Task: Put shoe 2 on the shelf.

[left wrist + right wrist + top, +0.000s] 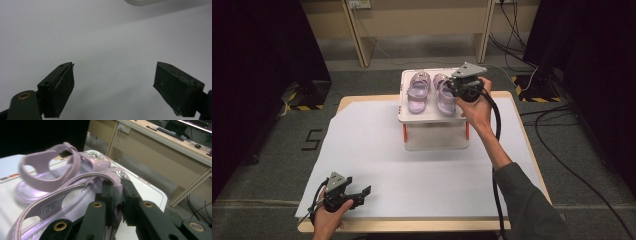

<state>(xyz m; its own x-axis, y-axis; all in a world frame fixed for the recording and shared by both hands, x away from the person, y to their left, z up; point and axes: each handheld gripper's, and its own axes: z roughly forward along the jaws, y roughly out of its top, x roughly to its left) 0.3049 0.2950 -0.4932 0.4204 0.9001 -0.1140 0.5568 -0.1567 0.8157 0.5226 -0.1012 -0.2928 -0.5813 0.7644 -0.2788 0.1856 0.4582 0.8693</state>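
Observation:
Two purple children's sandals stand side by side on a small white stand (432, 118) with orange legs at the back of the table. My right gripper (451, 90) reaches in from the right and is shut on a strap of the right sandal (444, 100). In the right gripper view the jaws (117, 195) pinch that strap near the silver-trimmed front of the near sandal (57, 200); the other sandal (47, 170) lies behind it. The left sandal (418, 93) is untouched. My left gripper (363, 193) rests open at the table's front left corner, and its jaws (115, 82) hold nothing above white paper.
White paper (377, 165) covers the wooden table (347, 101). Wooden desk legs (357, 35) stand beyond the table. Cables (562, 130) trail on the floor at the right. Dark curtains flank both sides. The stand's edge (142, 2) shows ahead of the left gripper.

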